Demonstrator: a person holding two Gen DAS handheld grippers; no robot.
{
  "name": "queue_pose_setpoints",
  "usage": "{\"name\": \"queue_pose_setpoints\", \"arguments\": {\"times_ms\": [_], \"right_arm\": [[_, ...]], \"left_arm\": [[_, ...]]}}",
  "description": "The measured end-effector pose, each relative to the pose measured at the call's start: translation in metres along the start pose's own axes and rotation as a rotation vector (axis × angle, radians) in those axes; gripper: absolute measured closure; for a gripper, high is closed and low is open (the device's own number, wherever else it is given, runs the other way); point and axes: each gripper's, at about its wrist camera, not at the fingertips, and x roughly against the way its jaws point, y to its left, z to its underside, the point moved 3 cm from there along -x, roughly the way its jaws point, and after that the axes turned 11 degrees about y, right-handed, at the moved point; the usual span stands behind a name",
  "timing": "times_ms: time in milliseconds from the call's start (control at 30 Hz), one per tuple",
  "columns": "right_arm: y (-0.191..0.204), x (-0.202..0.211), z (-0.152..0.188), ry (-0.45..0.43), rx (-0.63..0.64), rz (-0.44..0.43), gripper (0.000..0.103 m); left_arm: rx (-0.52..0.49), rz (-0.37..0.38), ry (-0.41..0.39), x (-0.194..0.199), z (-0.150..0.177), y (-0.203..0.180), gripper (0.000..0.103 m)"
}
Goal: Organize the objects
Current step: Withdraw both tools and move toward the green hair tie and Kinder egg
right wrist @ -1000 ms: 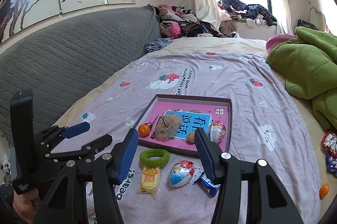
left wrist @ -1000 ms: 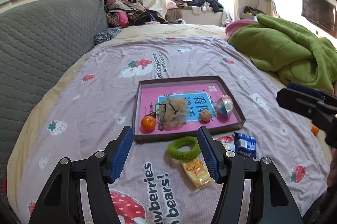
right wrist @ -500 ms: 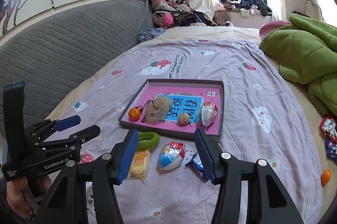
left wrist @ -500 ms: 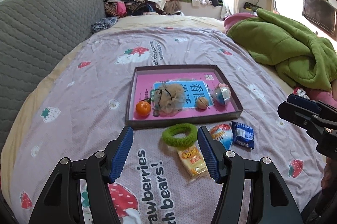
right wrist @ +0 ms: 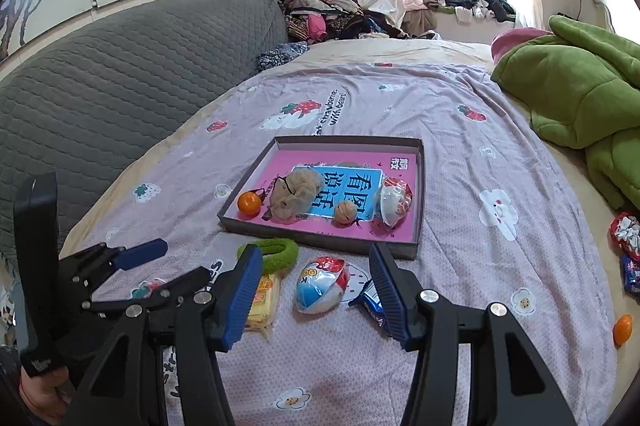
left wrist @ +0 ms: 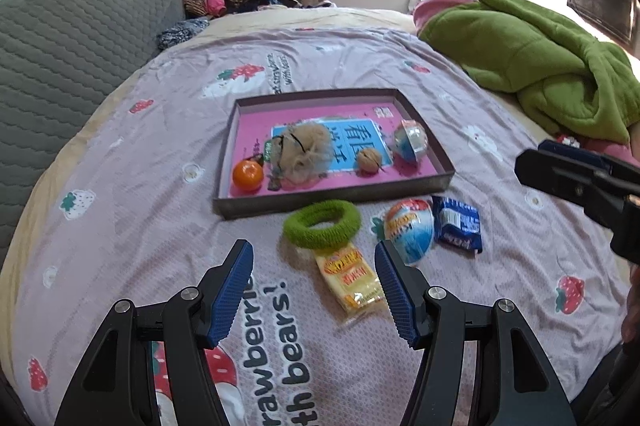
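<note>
Snack packets [left wrist: 354, 280], an egg toy [left wrist: 412, 232] and a green ring [left wrist: 322, 229] lie loose beside the tray [left wrist: 336, 200], mid-bed; left gripper [left wrist: 314, 296] and right gripper [right wrist: 316, 296] jaws wide, empty.

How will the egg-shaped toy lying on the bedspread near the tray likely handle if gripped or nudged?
The egg-shaped toy looks rounded and glossy, so it may slip between flat pads. Lying on its side on the soft bedspread, it would probably wobble rather than roll far. It seems hollow plastic, likely light.
</note>
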Motion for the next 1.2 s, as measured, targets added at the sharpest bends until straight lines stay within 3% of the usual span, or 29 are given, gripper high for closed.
{"name": "queue_pose_setpoints", "arguments": {"times_ms": [367,1200], "right_arm": [[-0.002,-0.022,0.006,0.061,-0.001,0.019,0.048],[-0.002,-0.042,0.018,0.112,-0.002,0.034,0.048]], "left_arm": [[0.008,0.01,0.036,-0.011,0.007,0.002,0.038],[0.03,0.022,0.073,-0.029,0.015,0.015,0.038]]}}
